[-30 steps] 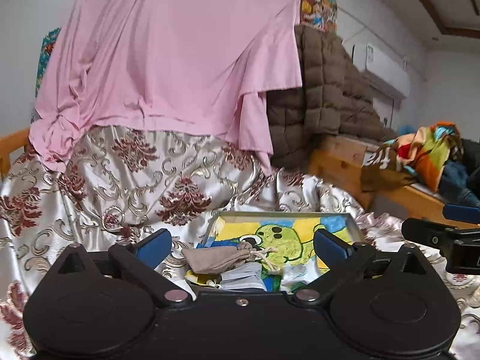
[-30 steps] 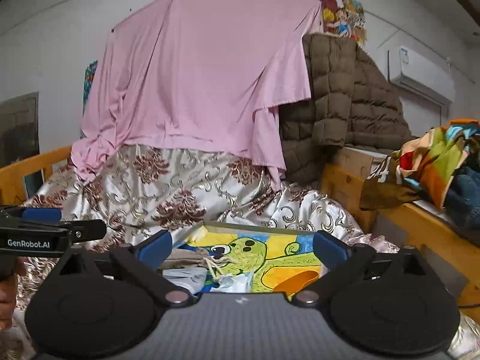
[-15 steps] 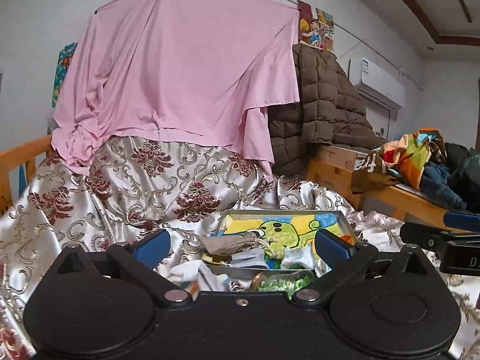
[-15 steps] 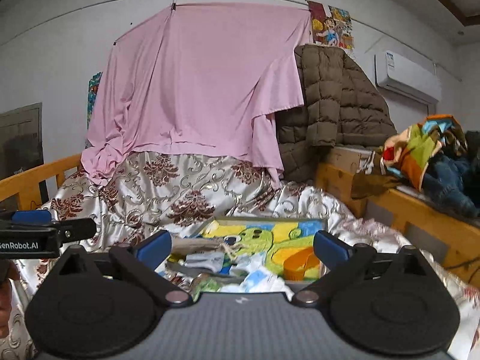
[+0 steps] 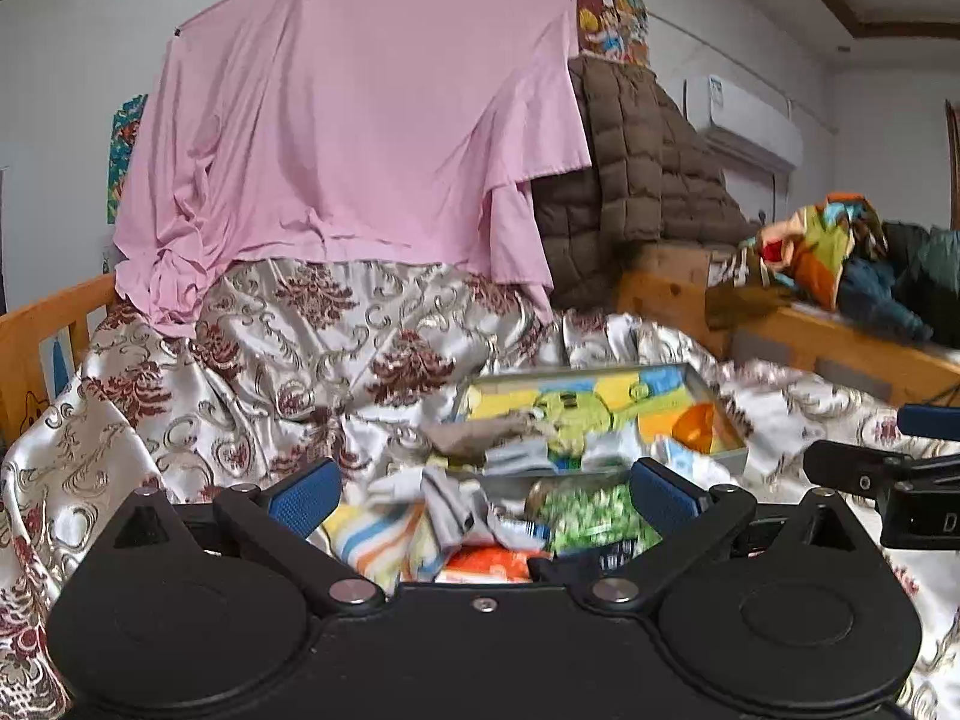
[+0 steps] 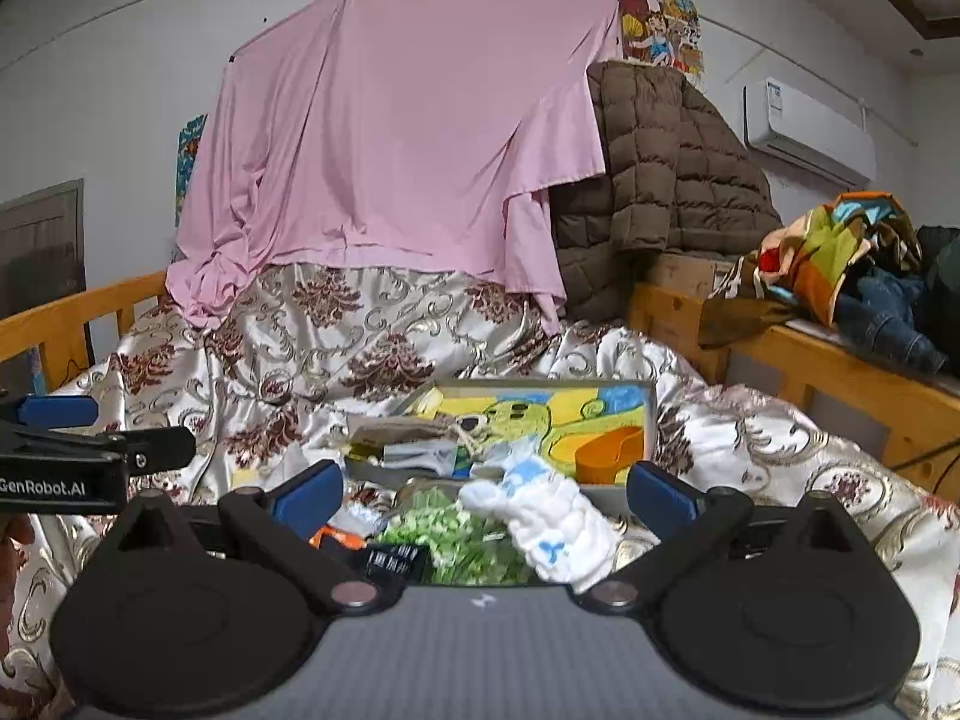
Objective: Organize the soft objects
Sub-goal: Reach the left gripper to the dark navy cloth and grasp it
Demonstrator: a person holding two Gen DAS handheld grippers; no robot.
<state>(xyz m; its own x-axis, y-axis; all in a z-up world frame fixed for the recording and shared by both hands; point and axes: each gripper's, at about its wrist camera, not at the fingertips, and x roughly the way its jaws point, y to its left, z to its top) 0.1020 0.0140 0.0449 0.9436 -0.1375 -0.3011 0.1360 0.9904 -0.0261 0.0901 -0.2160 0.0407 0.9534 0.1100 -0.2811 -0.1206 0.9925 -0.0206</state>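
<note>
Both the left gripper (image 5: pixel 483 495) and right gripper (image 6: pixel 485 489) are held spread, empty, over piled socks (image 6: pixel 543 519) (satin bedspread (image 6: pixel 336 348) beneath); neighbouring pieces could be snagged.

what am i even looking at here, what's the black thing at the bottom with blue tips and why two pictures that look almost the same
Each picture comes from a camera mounted on a hand-held gripper, looking forward along its two fingers. A person carries one in each hand; no robot arm is involved. The black shape with blue pads is the gripper itself: the left gripper in one view, the right gripper in the other. Both are open and hold nothing.

They point at a bed covered with a patterned satin cloth. On it lies a shallow box with a cartoon picture inside, holding a beige drawstring pouch. In front of the box sit small soft things, including a white and blue sock and a green patterned item.
</note>
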